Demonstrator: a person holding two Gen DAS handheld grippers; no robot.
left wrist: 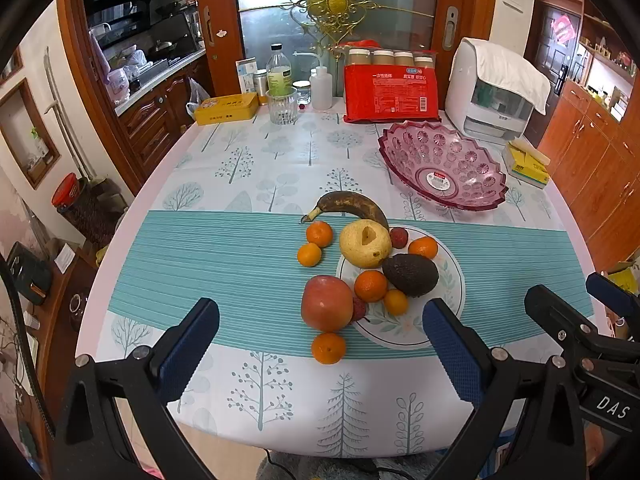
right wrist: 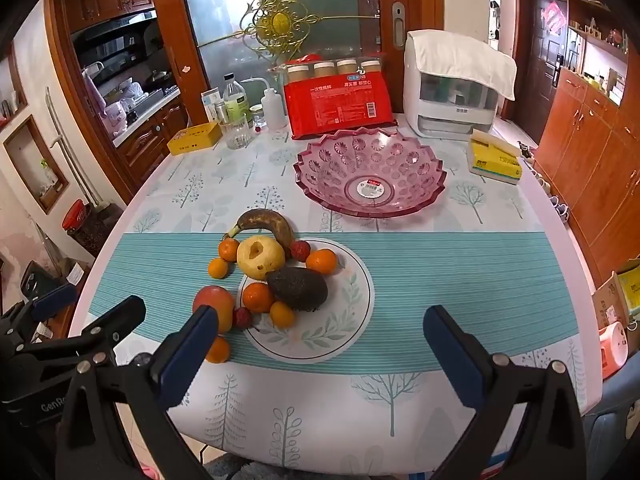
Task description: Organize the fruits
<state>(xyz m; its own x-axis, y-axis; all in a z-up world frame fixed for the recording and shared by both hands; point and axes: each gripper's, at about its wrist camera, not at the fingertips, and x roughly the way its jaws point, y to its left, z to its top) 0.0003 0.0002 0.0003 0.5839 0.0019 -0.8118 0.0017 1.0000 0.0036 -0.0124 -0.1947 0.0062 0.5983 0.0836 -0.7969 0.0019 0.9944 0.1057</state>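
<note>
Both grippers, left gripper (left wrist: 320, 344) and right gripper (right wrist: 320, 344), hover at the near table edge, jaws spread, empty. Fruits (left wrist: 366, 258) sit clustered on and left of the flat plate (right wrist: 352, 300); the pink bowl (right wrist: 370, 172), far right, is empty, likely the destination.

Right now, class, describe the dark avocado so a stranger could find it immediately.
Find the white leaf-patterned plate on the table's teal striped band. On its left half lies the dark, bumpy, pear-shaped avocado. It is the only near-black fruit among the orange tangerines.
</note>
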